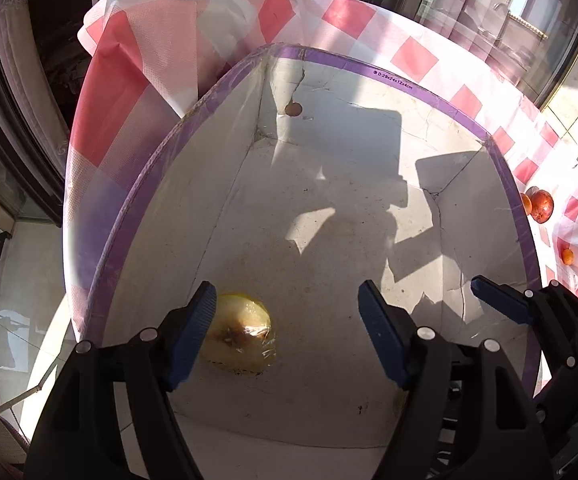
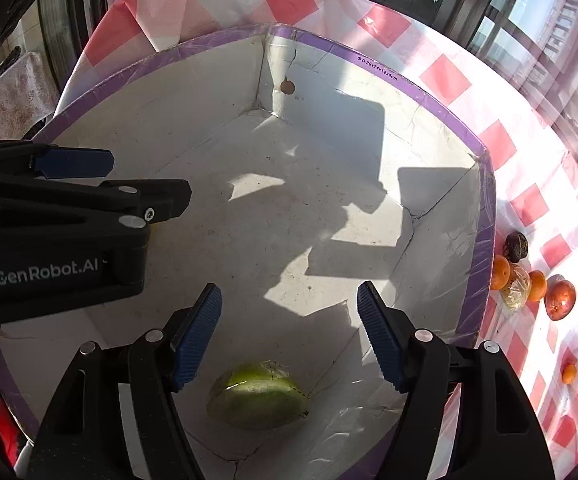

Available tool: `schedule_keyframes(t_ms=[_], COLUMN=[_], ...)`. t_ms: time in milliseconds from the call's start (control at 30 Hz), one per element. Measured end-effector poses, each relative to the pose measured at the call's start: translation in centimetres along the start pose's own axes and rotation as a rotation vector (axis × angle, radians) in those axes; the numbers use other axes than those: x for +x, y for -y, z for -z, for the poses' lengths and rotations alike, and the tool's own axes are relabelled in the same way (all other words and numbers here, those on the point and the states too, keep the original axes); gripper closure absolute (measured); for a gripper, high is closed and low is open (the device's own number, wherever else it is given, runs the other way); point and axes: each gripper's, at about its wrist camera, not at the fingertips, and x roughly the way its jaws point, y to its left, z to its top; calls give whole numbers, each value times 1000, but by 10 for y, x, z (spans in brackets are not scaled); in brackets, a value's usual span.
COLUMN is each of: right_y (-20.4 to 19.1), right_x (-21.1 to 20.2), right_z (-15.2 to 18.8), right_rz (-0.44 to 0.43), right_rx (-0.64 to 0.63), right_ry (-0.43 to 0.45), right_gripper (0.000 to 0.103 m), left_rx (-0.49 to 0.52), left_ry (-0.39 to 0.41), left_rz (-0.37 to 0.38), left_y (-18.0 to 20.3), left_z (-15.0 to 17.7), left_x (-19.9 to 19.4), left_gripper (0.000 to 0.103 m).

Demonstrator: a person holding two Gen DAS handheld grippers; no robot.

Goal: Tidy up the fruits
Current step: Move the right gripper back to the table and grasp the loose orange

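A white cardboard box with a purple rim (image 1: 441, 101) (image 2: 429, 94) stands on a red-and-white checked tablecloth. A yellow fruit in clear wrap (image 1: 245, 336) lies on the box floor. My left gripper (image 1: 289, 332) hangs open over it; its left finger hides the fruit's edge and its right pad stands well clear. A green fruit in clear wrap (image 2: 259, 396) lies near the box's front wall. Above it my right gripper (image 2: 289, 332) is open, neither pad on the fruit. Each gripper also shows in the other's view: the left gripper (image 2: 77, 168), the right gripper (image 1: 497, 300).
More fruit lies on the cloth right of the box: a red fruit (image 2: 560, 300) (image 1: 542, 210), two oranges (image 2: 499, 272), a dark fruit (image 2: 516, 246), a wrapped fruit (image 2: 515, 290) and a small orange (image 2: 568, 373) (image 1: 567, 257). Windows lie beyond the table.
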Motion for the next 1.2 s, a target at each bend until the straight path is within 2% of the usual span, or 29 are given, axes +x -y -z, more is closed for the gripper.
schedule_keyframes(t_ms=[167,233,267,333,400,433,467,567,633,667,733,767,900,1033,1100,1200], right_y=[0,3,6,16,30,38,46,78,106,119,150,165,226,279,308,347], right_x=[-4,-10,-16,-32,-54,-65,-75,-92,-94,-93,-88,-83,-63,-48,-40,-38], right_z=[-1,2,5,14,28,37,47,79,103,114,140,151,197,235,253,270], right_rz=[-27,-36,-40,-86,-104,-99,-90,-53,-18,6,73,101,198,308,309,306], right_rx=[7,22,37,88,134,154,173,250,326,365,460,509,701,809,883,982], right_ry=[28,82,120,229,362,427,485,605,633,637,625,603,466,359,332,348], right_gripper=[33,32,31,31,29,24,19,15,15,15,15,15,15,15,15,15], left_rx=[9,1,-8,-23,-21,-10,6,95,185,222,272,277,265,295,297,284], left_ry=[-13,8,43,176,376,472,563,768,844,858,846,816,632,431,390,332], left_rz=[-9,-5,-8,-46,-95,-98,-81,-9,57,89,180,235,389,403,366,314], left_y=[2,1,1,3,14,23,33,73,106,123,153,167,218,267,281,289], left_z=[-3,-6,-6,-4,6,13,20,42,53,57,62,63,61,60,58,50], left_x=[3,0,-6,-26,-56,-72,-86,-121,-134,-136,-134,-127,-72,7,41,82], left_gripper=[30,30,27,22,18,9,2,2,2,2,2,2,2,2,2,2])
